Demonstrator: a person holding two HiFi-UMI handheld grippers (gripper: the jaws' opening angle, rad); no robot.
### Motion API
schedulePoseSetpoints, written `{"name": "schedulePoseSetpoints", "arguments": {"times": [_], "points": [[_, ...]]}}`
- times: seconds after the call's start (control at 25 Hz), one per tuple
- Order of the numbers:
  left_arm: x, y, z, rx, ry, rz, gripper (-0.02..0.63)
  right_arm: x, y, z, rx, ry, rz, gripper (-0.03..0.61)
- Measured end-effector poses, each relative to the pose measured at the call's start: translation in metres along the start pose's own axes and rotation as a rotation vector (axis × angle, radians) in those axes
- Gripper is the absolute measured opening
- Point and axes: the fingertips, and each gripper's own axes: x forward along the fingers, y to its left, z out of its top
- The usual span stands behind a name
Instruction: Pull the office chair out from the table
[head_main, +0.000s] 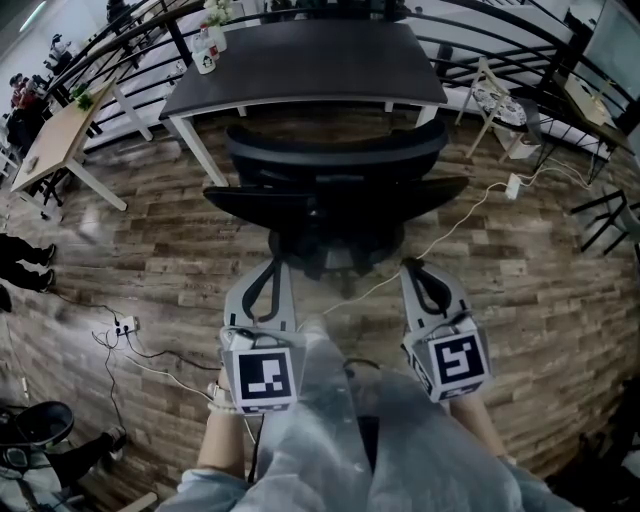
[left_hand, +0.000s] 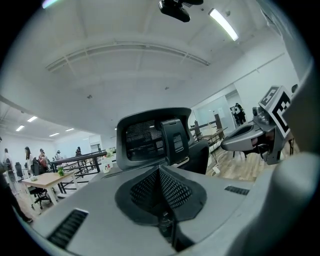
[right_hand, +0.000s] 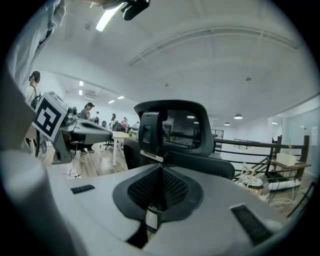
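Wood-plank floor (head_main: 150, 250) lies bare and wide to the left of the left gripper (head_main: 273, 266), broken only by a black power strip with loose cables (head_main: 125, 325) low at that side. Farther out that way stands a light wooden desk (head_main: 55, 140), well apart.

The left gripper's jaws are pressed together, with nothing seen between the pads. Its tip lies close by the lower back of the office chair (head_main: 335, 180); I cannot tell whether it touches.

The chair stands straight ahead of both grippers, its back turned to them and its front at the near edge of the dark table (head_main: 300, 60). In the left gripper view its mesh headrest (left_hand: 150, 137) rises just beyond the closed tips (left_hand: 160, 170).

A white cable (head_main: 470, 215) runs across the floor from the right, passing between the two grippers under the chair's rear.

The right gripper (head_main: 412, 267) is likewise closed flat on itself and holds nothing (right_hand: 160, 170), beside the chair's other flank. Open planks continue to its right. A black railing (right_hand: 250, 143) bounds that side, well apart.
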Motion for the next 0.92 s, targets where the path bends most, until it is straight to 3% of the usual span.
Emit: {"name": "schedulePoseSetpoints", "arguments": {"times": [0.92], "points": [[-0.0032,0.0046,-0.0056,-0.008,0.016,0.002,0.002,0.0003,0.0059,-0.0012,-0.016,0.012,0.010,0.002]]}}
